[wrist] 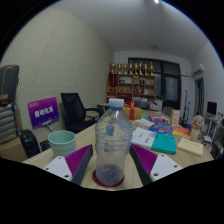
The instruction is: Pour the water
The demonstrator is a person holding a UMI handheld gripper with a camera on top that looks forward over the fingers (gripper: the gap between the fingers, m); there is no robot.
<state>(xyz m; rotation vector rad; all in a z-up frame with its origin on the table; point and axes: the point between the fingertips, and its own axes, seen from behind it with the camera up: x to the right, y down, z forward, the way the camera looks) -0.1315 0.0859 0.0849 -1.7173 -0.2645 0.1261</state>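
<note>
Clear plastic bottle (pixel 113 143) with a white cap stands upright between the two fingers of the hand-held gripper (pixel 112 165), its base on a round dark red coaster (pixel 108 180) on the desk (pixel 190 160). Magenta pads (pixel 76 160) flank the bottle on both sides, fingers spread apart; whether they actually press on the bottle cannot be told, small gaps seem to show near the base. Bottle looks mostly empty, a bit of dark liquid or shadow at the bottom. Pale green cup (pixel 62 141) sits just ahead and left of the left finger, well clear of the bottle. Black phone-like device (pixel 30 143) lies further left of the cup. Books and papers (pixel 160 135) are piled ahead and right of the right finger, a teal one nearest. Beyond the fingers: black office chair (pixel 73 110), purple sign (pixel 44 111), shelf (pixel 133 85) with bottles along the far wall.
</note>
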